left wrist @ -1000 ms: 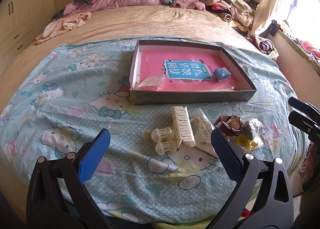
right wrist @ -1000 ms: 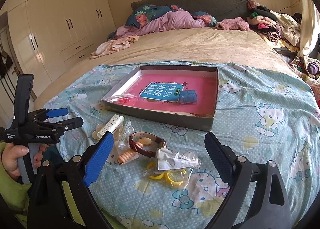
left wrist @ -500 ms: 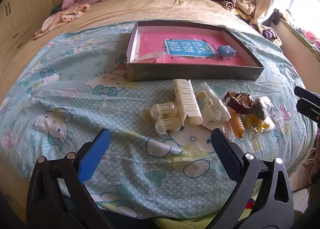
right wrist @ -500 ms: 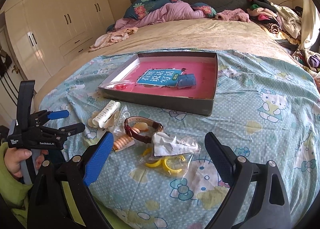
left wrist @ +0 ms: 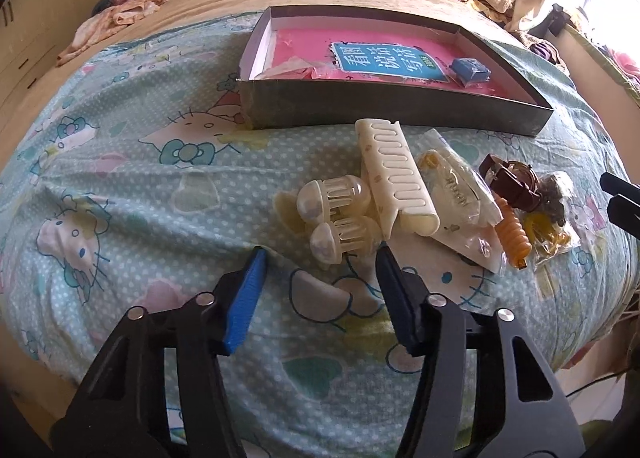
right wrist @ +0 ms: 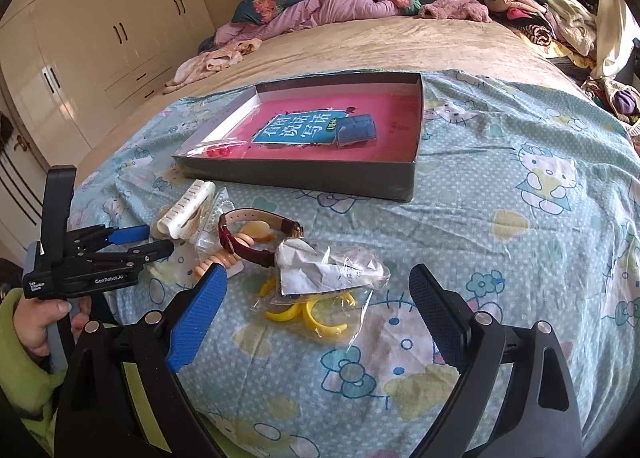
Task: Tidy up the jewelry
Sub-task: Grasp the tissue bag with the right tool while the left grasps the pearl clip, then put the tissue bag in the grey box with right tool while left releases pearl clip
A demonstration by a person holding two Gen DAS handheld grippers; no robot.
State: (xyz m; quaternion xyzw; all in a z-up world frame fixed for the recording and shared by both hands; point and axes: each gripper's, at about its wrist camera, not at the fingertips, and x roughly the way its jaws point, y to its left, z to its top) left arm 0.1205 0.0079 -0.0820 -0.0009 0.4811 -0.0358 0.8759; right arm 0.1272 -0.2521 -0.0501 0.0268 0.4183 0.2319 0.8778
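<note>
Here bedsheet [left wrist: 120, 161] (cartoon-cat print) bears grey box [left wrist: 360, 105], wardrobe [right wrist: 100, 29] beside.

"GenRobot.AI" in white on the body of the left gripper [right wrist: 142, 240], at nine o'clock. Large white Chinese characters on the blue label [right wrist: 304, 129] inside the box [right wrist: 320, 177], at twelve o'clock; wording uncertain.

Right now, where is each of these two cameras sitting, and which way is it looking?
Left wrist: on the left gripper, looking down its closing, empty fingers at the cream clips and box; the right gripper's tip shows at the edge.
Right wrist: on the right gripper, open, facing the yellow bangles; a hand holds the left gripper.
Both show the watch, box and bed.
</note>
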